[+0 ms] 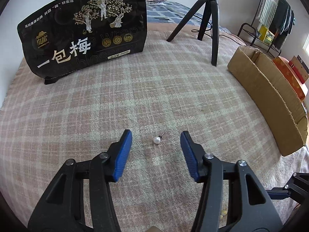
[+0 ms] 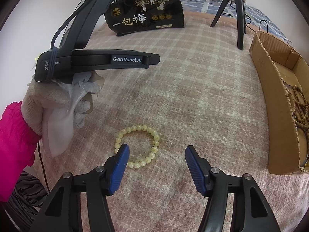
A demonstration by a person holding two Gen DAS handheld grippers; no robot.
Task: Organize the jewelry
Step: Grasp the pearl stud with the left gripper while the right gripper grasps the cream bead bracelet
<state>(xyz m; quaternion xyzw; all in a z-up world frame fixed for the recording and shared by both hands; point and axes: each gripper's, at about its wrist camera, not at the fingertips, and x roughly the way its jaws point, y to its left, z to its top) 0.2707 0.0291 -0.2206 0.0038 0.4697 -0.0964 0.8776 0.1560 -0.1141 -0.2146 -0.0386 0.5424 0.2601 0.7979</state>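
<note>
A small white pearl earring [image 1: 156,140] with a thin pin lies on the pink plaid blanket, right between the fingertips of my open left gripper [image 1: 156,135]. A pale yellow bead bracelet [image 2: 137,147] lies flat on the blanket; my open right gripper [image 2: 157,148] hovers over it, its left finger [image 2: 117,168] covering the bracelet's left side. A cardboard box [image 2: 278,104] at the right holds brown bead strings [image 2: 301,104]. The box also shows in the left wrist view [image 1: 266,96].
A black snack bag [image 1: 83,32] stands at the back left. A black tripod [image 1: 208,19] stands at the back middle. The left hand-held device [image 2: 96,60], held by a gloved hand [image 2: 58,104], sits left of the bracelet. A clothes rack [image 1: 274,19] is far right.
</note>
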